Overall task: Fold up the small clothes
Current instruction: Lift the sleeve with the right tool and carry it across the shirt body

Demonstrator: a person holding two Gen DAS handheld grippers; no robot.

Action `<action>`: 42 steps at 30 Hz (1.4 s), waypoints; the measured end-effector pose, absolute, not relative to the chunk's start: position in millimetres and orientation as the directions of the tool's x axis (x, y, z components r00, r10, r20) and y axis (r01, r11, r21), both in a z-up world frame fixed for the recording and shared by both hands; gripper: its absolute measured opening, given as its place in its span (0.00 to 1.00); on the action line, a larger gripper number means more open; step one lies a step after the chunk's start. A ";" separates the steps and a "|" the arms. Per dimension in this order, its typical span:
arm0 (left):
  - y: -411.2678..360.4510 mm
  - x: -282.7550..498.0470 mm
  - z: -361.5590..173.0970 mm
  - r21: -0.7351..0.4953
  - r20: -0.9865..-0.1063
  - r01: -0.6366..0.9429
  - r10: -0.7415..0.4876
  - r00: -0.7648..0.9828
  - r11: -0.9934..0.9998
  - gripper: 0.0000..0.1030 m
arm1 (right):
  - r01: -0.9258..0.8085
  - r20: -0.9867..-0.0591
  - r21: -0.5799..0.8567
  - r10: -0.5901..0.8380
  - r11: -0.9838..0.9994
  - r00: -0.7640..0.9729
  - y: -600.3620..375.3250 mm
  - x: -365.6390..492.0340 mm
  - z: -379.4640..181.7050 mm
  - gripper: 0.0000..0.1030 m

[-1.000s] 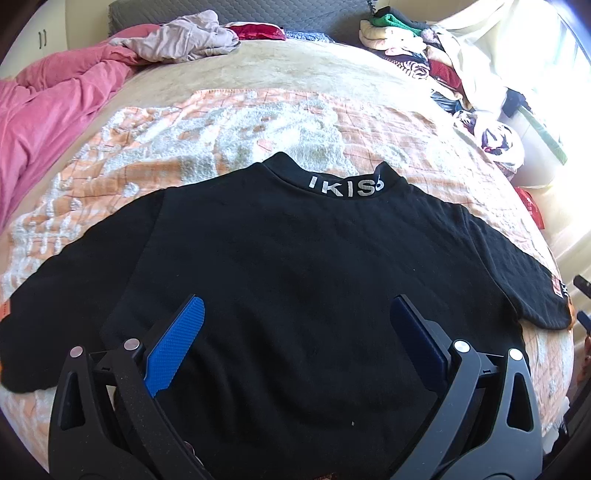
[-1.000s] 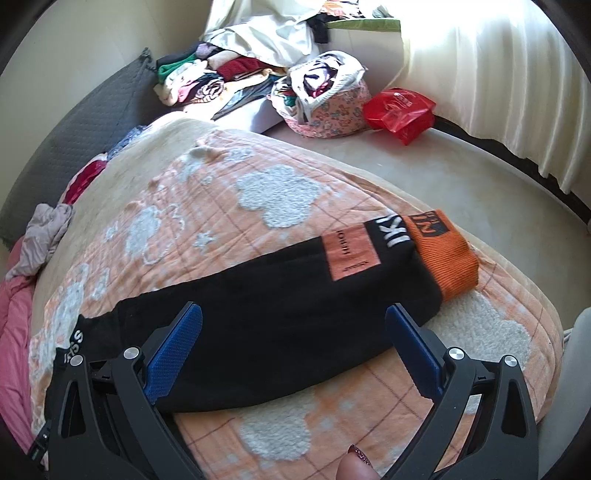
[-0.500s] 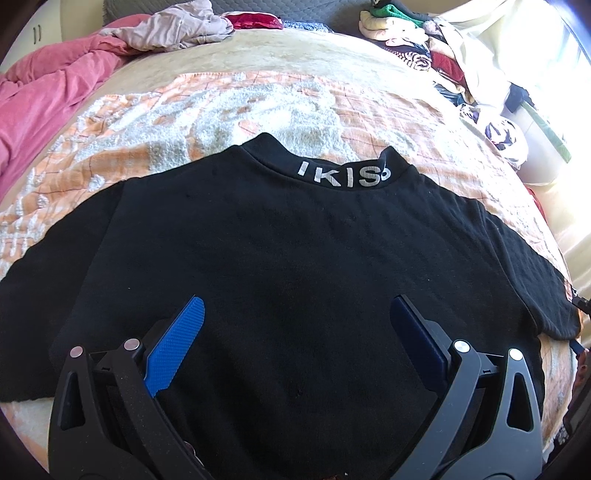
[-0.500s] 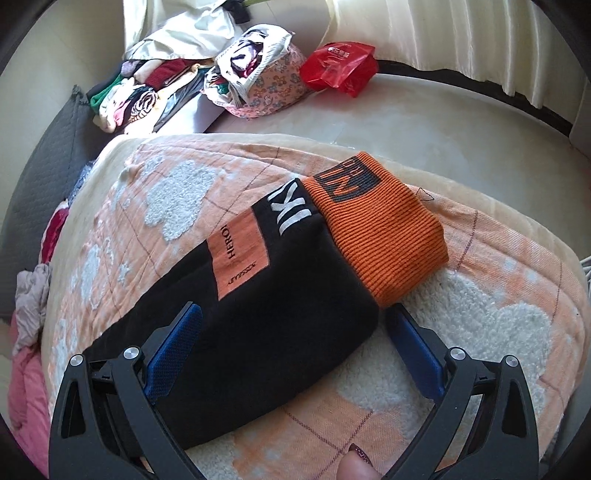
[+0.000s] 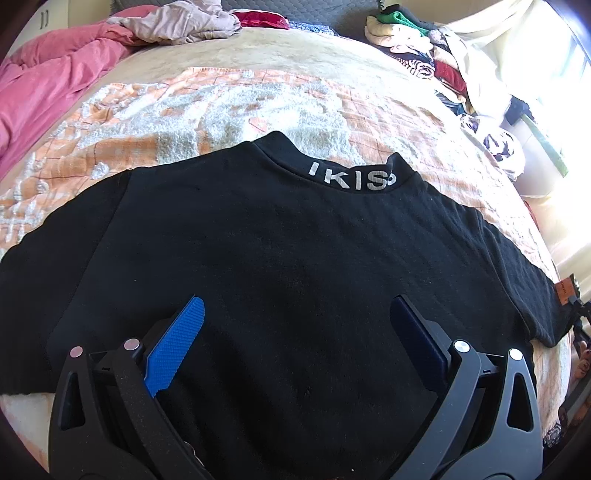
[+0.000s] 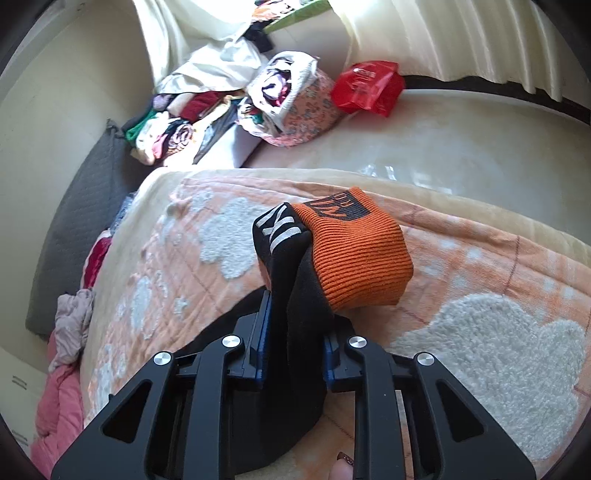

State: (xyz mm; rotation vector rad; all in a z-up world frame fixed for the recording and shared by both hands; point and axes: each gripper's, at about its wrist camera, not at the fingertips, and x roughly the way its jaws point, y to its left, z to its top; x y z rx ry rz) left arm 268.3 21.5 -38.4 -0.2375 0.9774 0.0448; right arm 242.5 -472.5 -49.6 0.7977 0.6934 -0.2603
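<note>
A small black sweatshirt [image 5: 280, 258] lies flat, back up, on an orange-and-white blanket [image 5: 221, 107], its collar lettered in white. My left gripper [image 5: 295, 317] is open and hovers over the lower body of the shirt. My right gripper [image 6: 295, 325] is shut on the shirt's right sleeve [image 6: 295, 280], just behind the orange ribbed cuff [image 6: 358, 254], and the cloth is bunched between the jaws. The sleeve end with its orange patch shows at the right edge of the left wrist view [image 5: 563, 291].
A pink duvet [image 5: 48, 81] and a grey garment [image 5: 181, 22] lie at the bed's far left. Piled clothes [image 5: 417, 59] sit at the far right. A floral bag of clothes [image 6: 295, 99] and a red bag [image 6: 369, 86] lie on the floor beyond the bed edge.
My right gripper has closed on the sleeve near the orange cuff and bunched it up. My left gripper has stayed open over the shirt body, shifting slightly.
</note>
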 end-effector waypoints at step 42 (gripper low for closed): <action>50.3 244.3 -25.4 -0.572 -0.723 -0.119 -0.430 0.541 0.812 0.91 | -0.415 -0.594 0.317 0.520 0.853 0.614 -163.4 228.0 5.5 0.43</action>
